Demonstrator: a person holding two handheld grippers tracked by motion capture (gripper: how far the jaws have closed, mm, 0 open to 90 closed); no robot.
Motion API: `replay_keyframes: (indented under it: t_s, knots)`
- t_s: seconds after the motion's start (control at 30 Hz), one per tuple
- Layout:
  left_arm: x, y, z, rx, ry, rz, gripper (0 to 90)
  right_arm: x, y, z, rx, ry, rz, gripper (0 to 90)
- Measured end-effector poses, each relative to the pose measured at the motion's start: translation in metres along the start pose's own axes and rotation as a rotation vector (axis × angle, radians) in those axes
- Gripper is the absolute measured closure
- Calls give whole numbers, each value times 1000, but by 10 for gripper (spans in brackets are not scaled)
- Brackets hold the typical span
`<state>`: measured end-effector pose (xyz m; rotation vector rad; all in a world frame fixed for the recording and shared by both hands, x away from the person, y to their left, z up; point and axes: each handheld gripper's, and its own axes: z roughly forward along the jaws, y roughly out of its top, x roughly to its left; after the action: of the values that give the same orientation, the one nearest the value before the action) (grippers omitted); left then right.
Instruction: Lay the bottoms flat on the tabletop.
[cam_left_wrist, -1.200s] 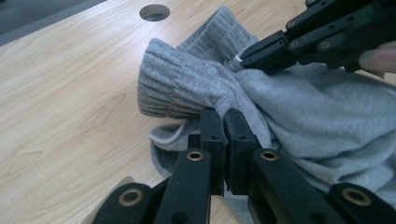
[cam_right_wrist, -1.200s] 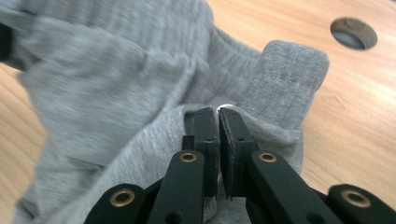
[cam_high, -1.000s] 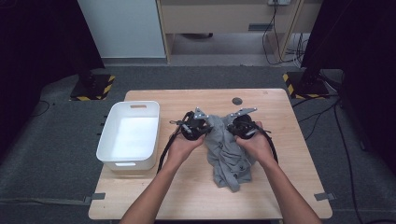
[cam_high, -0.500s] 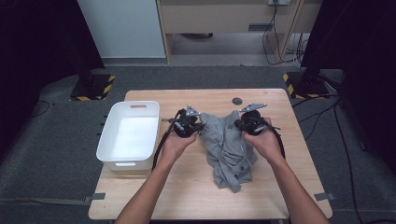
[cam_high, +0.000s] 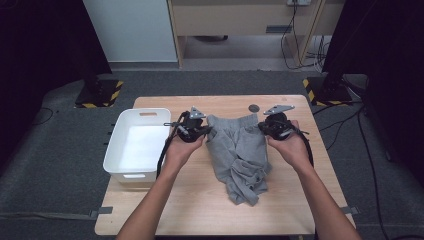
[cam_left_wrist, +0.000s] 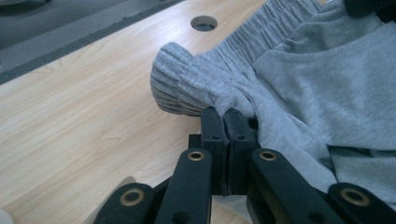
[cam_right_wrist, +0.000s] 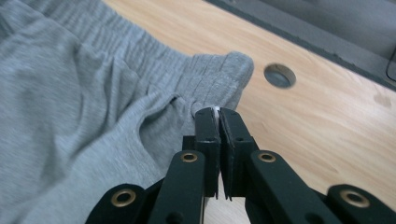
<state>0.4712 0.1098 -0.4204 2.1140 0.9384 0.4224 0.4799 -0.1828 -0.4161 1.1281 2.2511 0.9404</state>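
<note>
Left gripper view: your left gripper has its jaws closed on one end of the ribbed waistband of the grey shorts, the cloth bunched just ahead of the tips. Right gripper view: your right gripper pinches the opposite end of the same waistband in the same way. High view: both grippers hold the waistband stretched between them at the far middle of the worktop, while the legs lie crumpled toward you; the white bin stands at the left edge. The step in hand appears to be spreading the shorts for folding. Your next move likely calls for keeping both grips firm and drawing the waistband taut so the legs fall flat.
</note>
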Motion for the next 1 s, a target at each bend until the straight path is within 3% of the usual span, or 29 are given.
replay_keyframes:
  t_s: [0.27,0.6,1.0]
  knots:
    - [-23,-15,45,49,-36,-25,886,-6,-23,13,42,-11,20,873]
    - [-47,-25,83,79,-35,-35,885,-5,-24,15,42,-12,9,873]
    - [-52,-38,94,74,5,-18,881,-5,-29,20,65,-19,4,872]
